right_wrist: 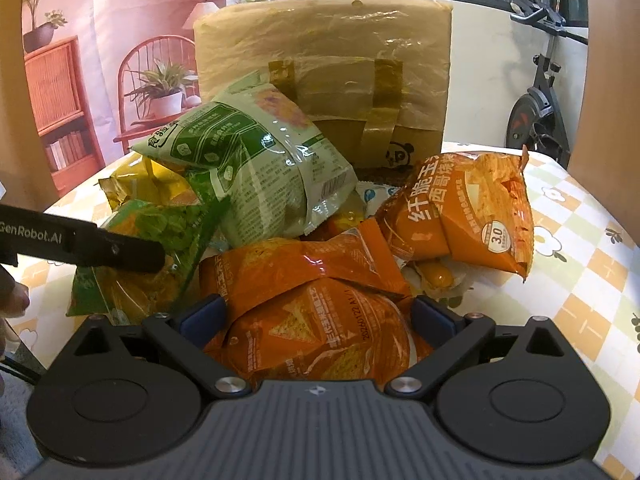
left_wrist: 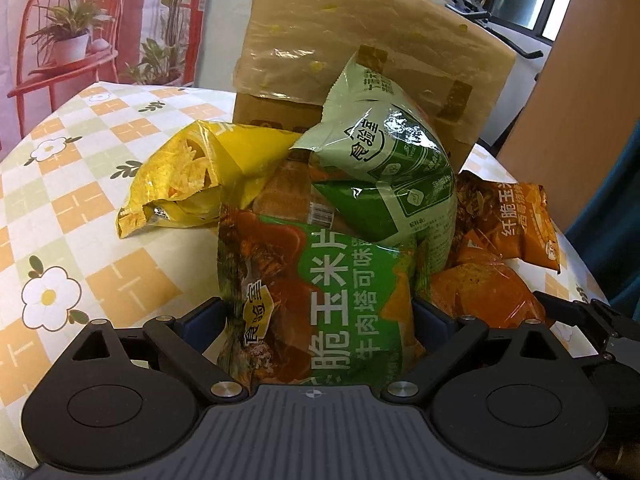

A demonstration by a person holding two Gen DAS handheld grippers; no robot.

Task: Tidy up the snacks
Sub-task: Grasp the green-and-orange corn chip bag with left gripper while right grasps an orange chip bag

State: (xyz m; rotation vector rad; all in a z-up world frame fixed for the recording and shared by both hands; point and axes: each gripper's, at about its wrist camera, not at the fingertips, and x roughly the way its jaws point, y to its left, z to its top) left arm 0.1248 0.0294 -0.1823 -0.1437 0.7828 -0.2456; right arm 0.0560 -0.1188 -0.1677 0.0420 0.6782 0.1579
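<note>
1. Large cardboard box wrapped in clear plastic film and patched with brown tape point(right_wrist: 320, 64): standing upright at the far side of the desk point(left_wrist: 80, 208), which is wearing a checked orange-and-cream floral cloth. Stiff, likely the heaviest item; the film is looking slippery.

2. Pale green foil-plastic snack bag point(right_wrist: 256, 160): lying tilted on top of the pile, leaning toward the box. Air-puffed, light, crackly; likely holding brittle chips, so better taken by a crimped end seam than by the belly.

3. Green-and-orange corn chip bag point(left_wrist: 316, 300): sitting between the fingers of the left gripper point(left_wrist: 318, 312), which are pressing in on both its sides. Glossy film, likely to slide; the grip is sitting on the soft middle.

4. Orange corn chip bag with triangle chip print point(right_wrist: 316, 328): lying at the front of the pile, the right gripper point(right_wrist: 318, 312) closing its fingers against the bag's flanks. Light, puffed, crushable.

5. Second orange chip bag marked 3.0 point(right_wrist: 476, 212): propped at the pile's right edge, touching the desk.

6. Yellow crinkled foil bag point(left_wrist: 180, 184): lying on its side at the pile's left, looking partly flattened.
</note>
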